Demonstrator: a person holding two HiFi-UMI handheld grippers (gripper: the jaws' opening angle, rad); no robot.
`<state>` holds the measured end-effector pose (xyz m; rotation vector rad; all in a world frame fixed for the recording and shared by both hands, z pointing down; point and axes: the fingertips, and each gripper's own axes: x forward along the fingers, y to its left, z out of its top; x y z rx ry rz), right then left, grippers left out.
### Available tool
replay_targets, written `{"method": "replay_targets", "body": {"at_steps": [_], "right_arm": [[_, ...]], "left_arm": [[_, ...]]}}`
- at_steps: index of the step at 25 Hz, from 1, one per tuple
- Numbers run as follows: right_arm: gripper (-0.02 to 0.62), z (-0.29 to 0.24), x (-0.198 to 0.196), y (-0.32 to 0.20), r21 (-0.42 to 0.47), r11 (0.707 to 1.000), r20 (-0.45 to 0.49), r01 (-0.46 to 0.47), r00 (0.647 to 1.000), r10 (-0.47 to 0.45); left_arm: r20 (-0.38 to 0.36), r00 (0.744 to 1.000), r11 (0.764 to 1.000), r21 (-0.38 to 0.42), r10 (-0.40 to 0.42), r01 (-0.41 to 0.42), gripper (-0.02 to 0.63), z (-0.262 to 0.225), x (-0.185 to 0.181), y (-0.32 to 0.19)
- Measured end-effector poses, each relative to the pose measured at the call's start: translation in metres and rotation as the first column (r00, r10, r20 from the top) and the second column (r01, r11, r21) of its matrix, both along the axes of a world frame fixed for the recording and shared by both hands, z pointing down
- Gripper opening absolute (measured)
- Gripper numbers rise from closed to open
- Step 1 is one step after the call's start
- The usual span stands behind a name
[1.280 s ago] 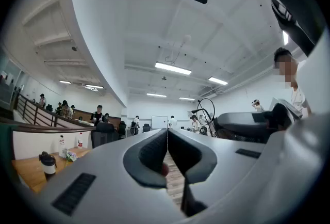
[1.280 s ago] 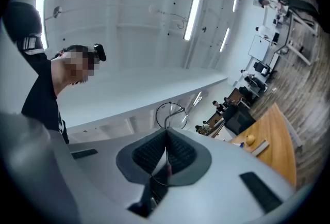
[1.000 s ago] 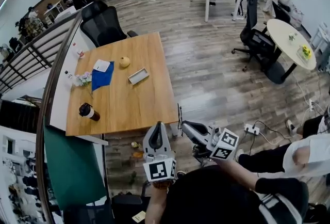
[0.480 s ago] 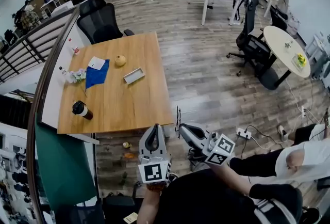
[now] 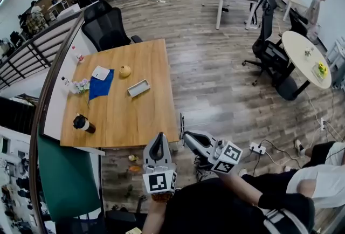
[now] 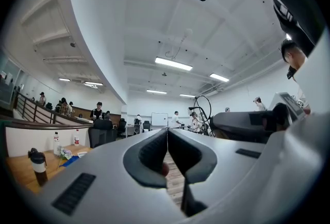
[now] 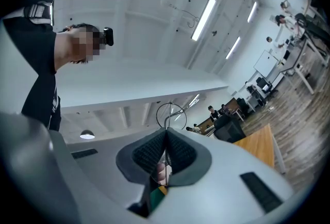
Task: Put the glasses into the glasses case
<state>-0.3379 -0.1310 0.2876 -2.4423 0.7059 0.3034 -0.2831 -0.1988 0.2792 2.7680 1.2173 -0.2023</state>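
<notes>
In the head view my right gripper [image 5: 186, 135] is shut on thin wire-rimmed glasses [image 5: 182, 123], which stick up from its tip just off the table's near corner. The round rim of the glasses [image 7: 170, 113] shows above the closed jaws in the right gripper view, and the glasses [image 6: 204, 109] also show in the left gripper view. My left gripper [image 5: 158, 136] is shut with nothing in it, its jaws [image 6: 167, 131] meeting at the tip. A pale oblong glasses case [image 5: 138, 88] lies in the middle of the wooden table [image 5: 145, 119], well ahead of both grippers.
On the table lie a blue cloth [image 5: 101, 84], a white sheet [image 5: 100, 72], a yellow round object [image 5: 125, 70], a dark cup [image 5: 82, 123] and small bottles with flowers [image 5: 75, 85]. A black office chair [image 5: 110, 25] stands behind it. People stand far off.
Both grippers and the head camera have moved closer to the table's near edge. The right gripper still holds the glasses, and both stay shut.
</notes>
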Motion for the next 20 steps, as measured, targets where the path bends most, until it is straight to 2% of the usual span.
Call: {"method": "replay_targets", "body": {"at_steps": [10,16,20], "right_arm": [[0.014,0.013,0.017,0.09,0.034,0.999,0.017,-0.03,0.999,0.03],[0.014,0.017,0.016,0.144,0.041,0.997,0.016,-0.058,0.998,0.057],[0.014,0.026,0.016,0.177,0.06,0.995,0.026,-0.085,0.996,0.084]], "left_arm": [[-0.001,1.0,0.999,0.045,0.007,-0.007,0.022,0.007,0.018,0.085],[-0.008,0.999,0.998,0.056,0.037,-0.036,0.023,0.006,0.02,0.143],[-0.028,0.999,0.998,0.063,0.028,-0.027,0.023,0.006,0.018,0.172]]}}
